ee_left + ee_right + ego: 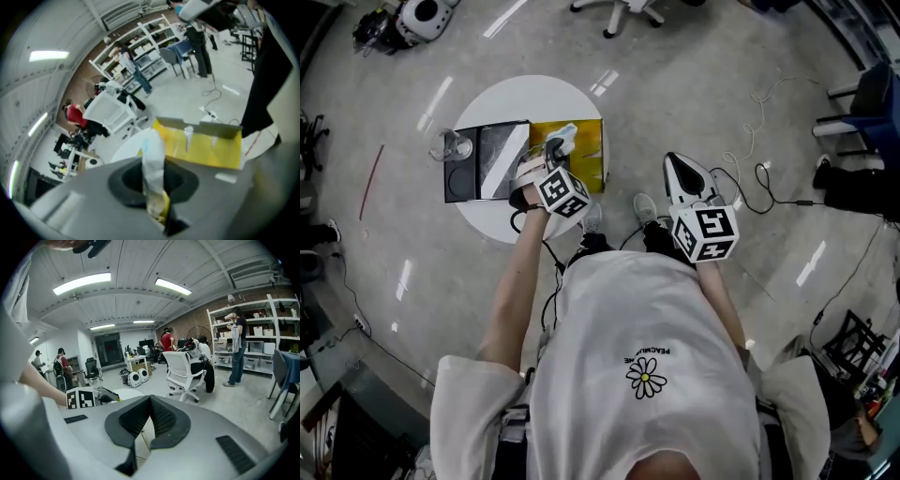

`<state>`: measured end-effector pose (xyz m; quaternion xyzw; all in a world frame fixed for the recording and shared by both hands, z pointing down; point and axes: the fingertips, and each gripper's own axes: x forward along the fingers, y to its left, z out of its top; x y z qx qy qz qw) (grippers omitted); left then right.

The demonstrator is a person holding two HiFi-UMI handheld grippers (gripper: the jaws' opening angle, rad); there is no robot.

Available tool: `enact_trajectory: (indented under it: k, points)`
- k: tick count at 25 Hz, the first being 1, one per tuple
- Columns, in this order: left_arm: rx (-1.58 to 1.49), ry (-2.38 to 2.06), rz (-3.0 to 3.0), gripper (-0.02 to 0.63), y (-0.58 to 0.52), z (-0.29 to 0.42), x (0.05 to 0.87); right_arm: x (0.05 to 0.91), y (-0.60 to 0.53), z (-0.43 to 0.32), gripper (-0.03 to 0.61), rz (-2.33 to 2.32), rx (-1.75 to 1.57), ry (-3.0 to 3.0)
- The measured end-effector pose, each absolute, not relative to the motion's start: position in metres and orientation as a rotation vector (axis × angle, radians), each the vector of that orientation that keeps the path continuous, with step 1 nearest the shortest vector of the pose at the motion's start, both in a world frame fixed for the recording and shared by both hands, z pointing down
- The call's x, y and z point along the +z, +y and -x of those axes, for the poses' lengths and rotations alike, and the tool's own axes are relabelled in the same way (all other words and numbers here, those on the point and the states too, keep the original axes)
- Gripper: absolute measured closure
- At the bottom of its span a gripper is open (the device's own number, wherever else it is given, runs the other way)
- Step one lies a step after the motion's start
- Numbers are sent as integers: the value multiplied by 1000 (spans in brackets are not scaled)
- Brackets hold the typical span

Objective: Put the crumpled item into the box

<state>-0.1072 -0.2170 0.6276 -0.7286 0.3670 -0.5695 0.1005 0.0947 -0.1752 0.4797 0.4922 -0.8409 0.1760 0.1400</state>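
The crumpled item point(563, 137), a white and yellow wrapper, is pinched in my left gripper point(557, 150), which is over the near edge of the open yellow box point(589, 161) on the round white table point(534, 94). In the left gripper view the wrapper point(151, 150) sticks up from between the shut pads of the left gripper point(153, 183), with the yellow box point(206, 147) just beyond. My right gripper point(680, 167) hangs off the table over the floor. Its pads point(161, 416) meet with nothing between them, so the right gripper point(150, 401) is shut and empty.
A black open box point(473, 171) lies left of the yellow one, with a clear glass point(450, 145) beside it. Cables point(755, 178) run over the floor at right. A chair base point(619, 11) stands beyond the table. People and shelves are farther off.
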Motion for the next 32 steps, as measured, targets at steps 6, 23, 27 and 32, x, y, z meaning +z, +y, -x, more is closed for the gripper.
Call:
enact_trajectory:
  k: [6, 23, 27, 32]
  points:
    - [-1790, 1032, 2125, 571, -215, 108, 659, 487, -167, -109, 577, -1468, 534, -2380]
    - [-1938, 934, 2329, 464, -197, 94, 692, 491, -167, -121, 578, -1453, 522, -2353]
    - [-1947, 991, 2371, 426, -194, 97, 692, 491, -169, -119, 577, -1448, 522, -2363]
    - [-1962, 1027, 2427, 357, -192, 98, 689, 489, -173, -123, 577, -1454, 529, -2377]
